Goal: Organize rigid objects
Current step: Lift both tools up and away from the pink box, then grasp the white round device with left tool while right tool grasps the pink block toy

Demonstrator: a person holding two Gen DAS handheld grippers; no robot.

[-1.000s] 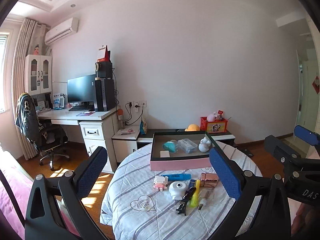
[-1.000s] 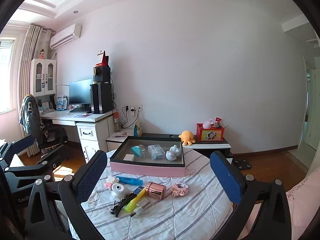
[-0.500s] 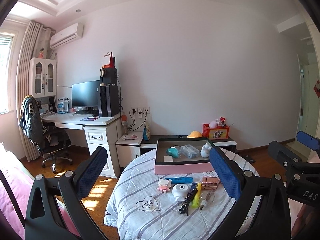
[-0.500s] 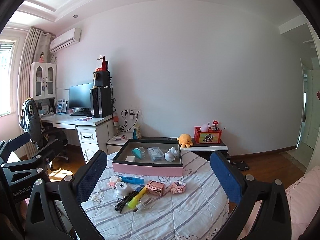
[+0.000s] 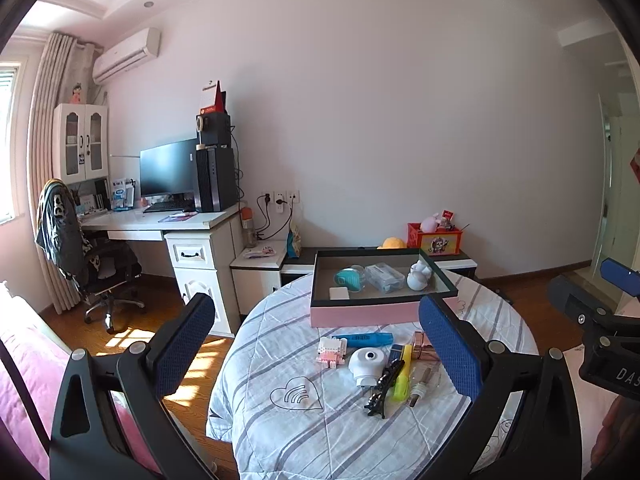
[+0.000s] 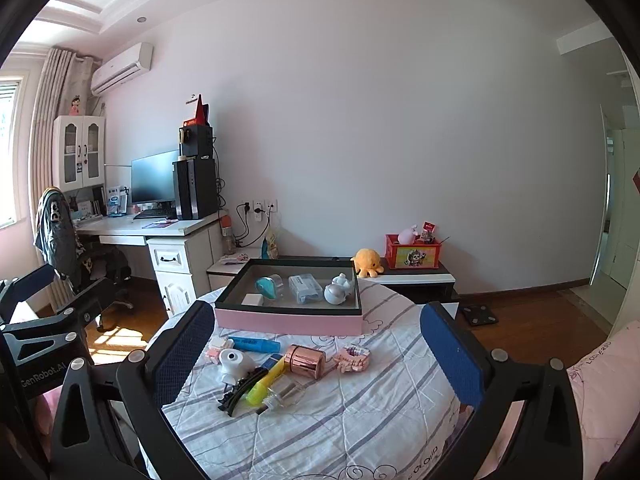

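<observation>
Over the last second both cameras have tilted and drifted a little: the round table (image 5: 280,420) first slid lower in each view and now sits slightly higher and nearer again, while nothing on it has moved. That suggests the person is only lining the tools up, and no item has yet been picked from the pile. The left gripper (image 5: 316,344) hangs above the near left part of the table with its jaws wide apart and nothing between them. In its view, going left to right, the loose things lie in a cluster: a pink-and-white block toy (image 5: 331,351), a blue marker (image 5: 364,339), a white plug-in device (image 5: 366,364), a black hair clip (image 5: 380,392) and a yellow highlighter (image 5: 402,376), all below and ahead of the open jaws, toward the right finger. Beyond them stands the pink tray (image 5: 360,314), already holding a few things. The right gripper (image 6: 316,344) is likewise spread open and empty; through it a rose-gold cylinder (image 6: 306,361) lies near the middle of the gap, with a small pink toy (image 6: 352,358) just to its right, both well short of the fingertips.
</observation>
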